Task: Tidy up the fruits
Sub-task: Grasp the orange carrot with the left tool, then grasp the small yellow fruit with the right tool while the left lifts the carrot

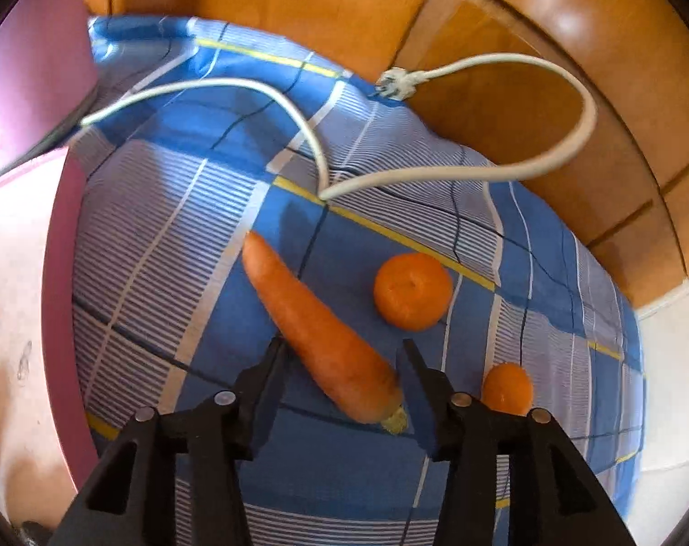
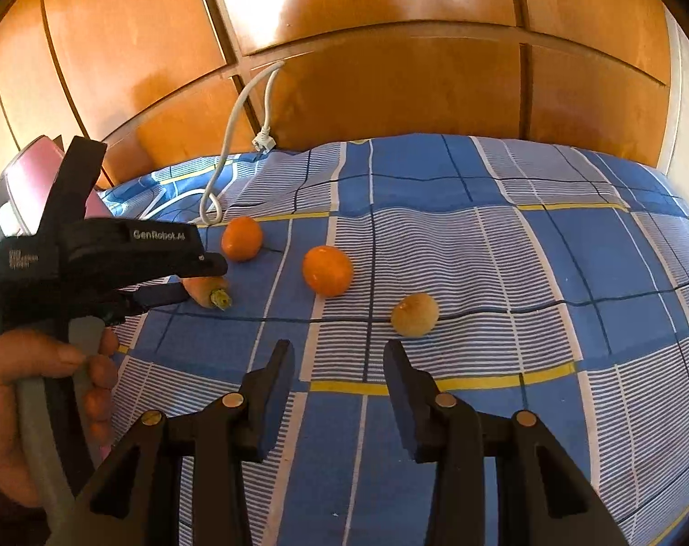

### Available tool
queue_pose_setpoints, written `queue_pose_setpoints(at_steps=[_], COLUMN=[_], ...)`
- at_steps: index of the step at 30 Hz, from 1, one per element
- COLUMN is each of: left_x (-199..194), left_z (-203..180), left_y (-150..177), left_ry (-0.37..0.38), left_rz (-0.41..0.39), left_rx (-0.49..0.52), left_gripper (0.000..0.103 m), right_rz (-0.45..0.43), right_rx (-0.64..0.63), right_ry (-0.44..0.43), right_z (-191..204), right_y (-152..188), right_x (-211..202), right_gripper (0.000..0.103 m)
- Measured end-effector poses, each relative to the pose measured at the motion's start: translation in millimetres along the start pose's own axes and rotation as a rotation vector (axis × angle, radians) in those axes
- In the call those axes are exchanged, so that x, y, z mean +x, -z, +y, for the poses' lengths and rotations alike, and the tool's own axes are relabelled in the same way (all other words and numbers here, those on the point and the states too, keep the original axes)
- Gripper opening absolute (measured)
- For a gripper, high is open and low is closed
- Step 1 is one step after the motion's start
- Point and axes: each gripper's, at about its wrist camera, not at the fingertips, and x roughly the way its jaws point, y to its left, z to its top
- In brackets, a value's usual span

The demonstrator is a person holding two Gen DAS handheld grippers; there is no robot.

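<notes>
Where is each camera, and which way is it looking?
Left wrist: sits on the left tool, looking steeply down at the carrot between its own black fingers.
Right wrist: sits on the right tool, looking across the checked cloth toward the wooden panels; the left hand shows.
Both views share the carrot, two oranges and white cable.

Left wrist view looks steeply down along its fingers, close over the checked bedspread [image 1: 171, 236], carrot [image 1: 317, 332] just ahead. Right wrist view sits lower-angled and further back, facing the wooden headboard [image 2: 389, 91] across the bed. Shared: carrot [image 2: 208, 293], two oranges [image 2: 327, 270], white cable [image 2: 235, 136], headboard. Right view also catches the left gripper [image 2: 198, 280] from the side.
</notes>
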Motion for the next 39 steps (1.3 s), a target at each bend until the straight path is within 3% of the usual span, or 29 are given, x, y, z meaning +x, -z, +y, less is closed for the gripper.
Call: queue_pose_setpoints(at_steps=[5, 13, 18, 25, 29, 31, 32, 34, 35, 39], left_x=[-17, -52, -47, -37, -34, -34, -35, -37, -40, -46], left_z=[0, 8, 3, -5, -11, -10, -10, -10, -10, -14], left_y=[15, 50, 73, 75, 79, 79, 80, 81, 83, 90], left_ry=[0.043, 0.096, 0.035, 0.026, 0.025, 0.032, 0.031, 0.036, 0.04, 0.039], left_rz=[-0.035, -0.02, 0.006, 0.011, -0.014, -0.018, -0.02, -0.027, -0.037, -0.049], left_rx=[0.054, 0.138, 0.194, 0.23, 0.269, 0.267, 0.271, 0.276, 0.285, 0.313], left_gripper=[0.037, 0.033, 0.033, 0.038, 0.033, 0.033, 0.033, 0.032, 0.032, 0.031], right_rz=[-0.006, -0.015, -0.001, 0.019, 0.042, 0.058, 0.065, 0.075, 0.07, 0.066], right_rx=[0.025, 0.068, 0.074, 0.044, 0.021, 0.01, 0.012, 0.019, 0.016, 0.003], right_ry=[0.006, 0.039, 0.037, 0.033, 0.058, 0.078, 0.078, 0.078, 0.08, 0.075], right_z=[-10, -31, -36, -29, -27, -26, -27, -30, -30, -29], right_y=[0, 0, -1, -17, -23, -22, -21, -19, -17, -11], right_x=[-3, -10, -8, 10, 24, 31, 34, 35, 33, 26], right_gripper=[0.041, 0.041, 0.041, 0.04, 0.04, 0.032, 0.021, 0.017, 0.01, 0.009])
